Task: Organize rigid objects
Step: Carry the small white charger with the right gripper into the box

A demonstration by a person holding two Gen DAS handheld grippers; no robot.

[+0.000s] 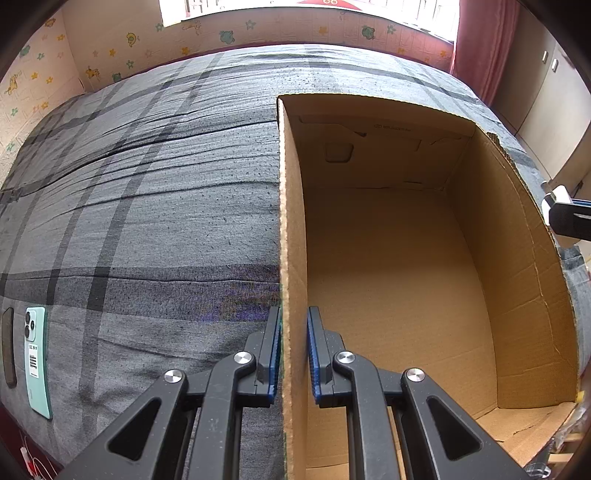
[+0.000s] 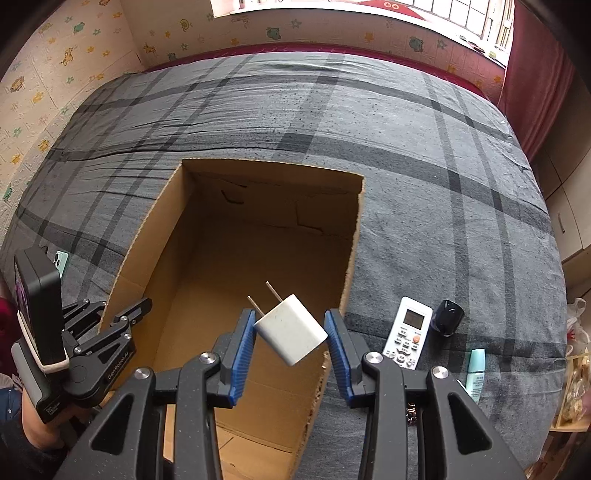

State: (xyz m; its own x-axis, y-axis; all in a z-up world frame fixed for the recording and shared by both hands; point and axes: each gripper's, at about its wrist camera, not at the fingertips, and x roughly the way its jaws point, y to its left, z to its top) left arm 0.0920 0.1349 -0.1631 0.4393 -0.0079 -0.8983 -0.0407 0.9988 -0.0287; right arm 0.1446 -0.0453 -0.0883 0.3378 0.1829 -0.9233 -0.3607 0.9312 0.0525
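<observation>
White plug charger (image 2: 291, 334) sits pinched in the right gripper (image 2: 291, 345), prongs tilted up, right above the open cardboard box (image 2: 351, 236), while the left gripper (image 1: 293, 354) clamps the box's wall.

Daylight scene, both my wrist views sharp.
Light enters from the window (image 2: 369, 14) behind the bed (image 2: 258, 110), overexposed there; box (image 2: 258, 240) interior is shaded; my fisheye lenses bend and darken all corners.
</observation>
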